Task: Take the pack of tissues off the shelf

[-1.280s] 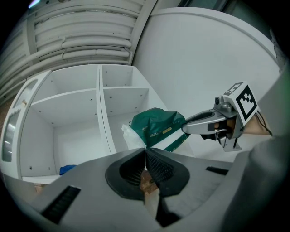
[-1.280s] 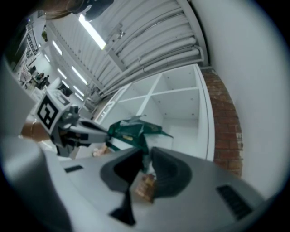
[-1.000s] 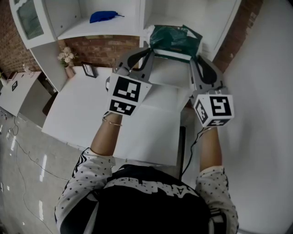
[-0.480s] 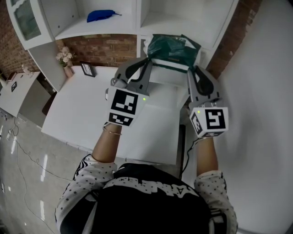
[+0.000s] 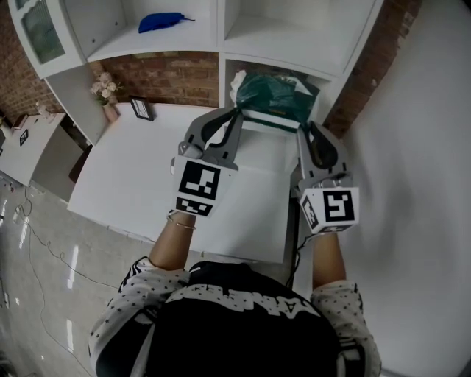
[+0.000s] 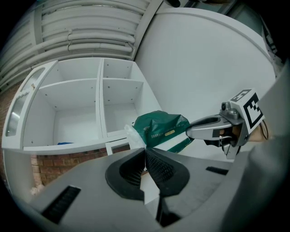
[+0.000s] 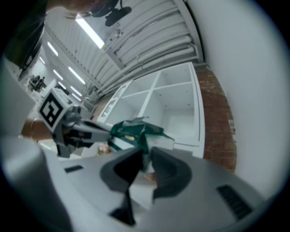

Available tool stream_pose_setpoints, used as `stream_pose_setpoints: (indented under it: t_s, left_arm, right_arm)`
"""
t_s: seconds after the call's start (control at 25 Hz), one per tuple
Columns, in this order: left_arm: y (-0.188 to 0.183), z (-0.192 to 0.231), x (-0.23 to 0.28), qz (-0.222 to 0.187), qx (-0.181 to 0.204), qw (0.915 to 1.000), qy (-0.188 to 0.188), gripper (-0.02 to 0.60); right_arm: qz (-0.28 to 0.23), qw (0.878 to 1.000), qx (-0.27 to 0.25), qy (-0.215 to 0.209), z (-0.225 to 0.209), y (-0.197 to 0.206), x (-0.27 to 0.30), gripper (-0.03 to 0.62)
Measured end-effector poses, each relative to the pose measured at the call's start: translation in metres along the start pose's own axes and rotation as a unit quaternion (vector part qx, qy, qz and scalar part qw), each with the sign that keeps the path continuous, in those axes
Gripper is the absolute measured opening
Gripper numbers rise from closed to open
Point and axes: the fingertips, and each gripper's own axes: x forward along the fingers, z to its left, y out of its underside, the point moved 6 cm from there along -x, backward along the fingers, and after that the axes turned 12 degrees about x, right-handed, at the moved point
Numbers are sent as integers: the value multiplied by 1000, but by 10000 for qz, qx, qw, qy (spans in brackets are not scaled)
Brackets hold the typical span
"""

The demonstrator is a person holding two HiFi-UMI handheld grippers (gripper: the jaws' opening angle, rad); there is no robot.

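The pack of tissues, dark green with a clear plastic end, hangs in the air between my two grippers, in front of the white shelf unit and above the table. My left gripper is shut on the pack's left end; in the left gripper view its jaws pinch the clear wrapper of the pack. My right gripper is shut on the right end. The right gripper view shows the jaws closed on the green wrapper of the pack.
A blue object lies on the upper left shelf. A small vase of flowers and a picture frame stand at the back left of the white table. Brick wall shows behind the shelf unit.
Both grippers have come down together with the pack held between them. The pack now sits lower against the shelf unit and nearer the table.
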Motion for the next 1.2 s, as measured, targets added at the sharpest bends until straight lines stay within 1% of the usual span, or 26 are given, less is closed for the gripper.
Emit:
stream_pose_setpoints:
  t_s: [0.56,1.2]
  left_arm:
    - [27,-24,-17,255,-258,9993,93,38]
    - [59,-54,-32,502,-313,9975,376,38]
  right_arm:
    - [266,9993,251,48,13,35,-22,87]
    - [675,9963,489,189,22,78,-45,87]
